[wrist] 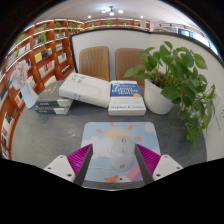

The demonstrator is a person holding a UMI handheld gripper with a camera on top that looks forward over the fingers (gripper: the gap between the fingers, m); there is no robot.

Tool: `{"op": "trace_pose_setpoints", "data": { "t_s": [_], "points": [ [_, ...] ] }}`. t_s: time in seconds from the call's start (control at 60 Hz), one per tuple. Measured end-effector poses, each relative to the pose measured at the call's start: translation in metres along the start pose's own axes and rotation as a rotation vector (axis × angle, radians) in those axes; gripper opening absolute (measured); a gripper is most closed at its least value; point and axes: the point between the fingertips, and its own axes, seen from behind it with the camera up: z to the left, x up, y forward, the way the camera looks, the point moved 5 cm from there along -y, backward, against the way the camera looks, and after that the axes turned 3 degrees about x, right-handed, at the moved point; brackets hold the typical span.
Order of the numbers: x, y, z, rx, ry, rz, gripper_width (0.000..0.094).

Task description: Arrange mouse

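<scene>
Here the hand-held gripper (112, 160) sits released at bottom centre, magenta pads apart over a pale mouse mat (113, 137) on the tabletop (55, 135). Beyond lie stacked books (95, 92); a potted plant (172, 75) stands upper right. No mouse shows.

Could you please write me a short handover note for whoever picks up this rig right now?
Hand-held gripper: open, holding nothing, its fingers hovering over the near edge of the mouse mat.
Mouse: not visible anywhere in this view, so its place is unknown.
Mouse mat: flat on the grey table, just ahead of the fingers, nothing on it.
Beyond it: a blue-and-white book, a white book, a small stack of books and a potted plant.
Done: nothing that shows.
Left: find the mouse, grasp it and arrange it, probably on the mat.
</scene>
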Motion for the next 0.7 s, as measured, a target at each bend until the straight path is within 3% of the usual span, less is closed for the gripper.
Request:
{"op": "trace_pose_setpoints", "data": {
  "t_s": [0.2, 0.433, 0.7],
  "points": [
    [0.031, -0.099, 0.05, -0.043, -0.013, -0.133, 0.0858],
    [0.025, -0.189, 0.105, -0.069, 0.015, -0.234, 0.0863],
    [-0.011, -0.229, 0.152, -0.081, 0.013, -0.236, 0.0858]
  ]
}}
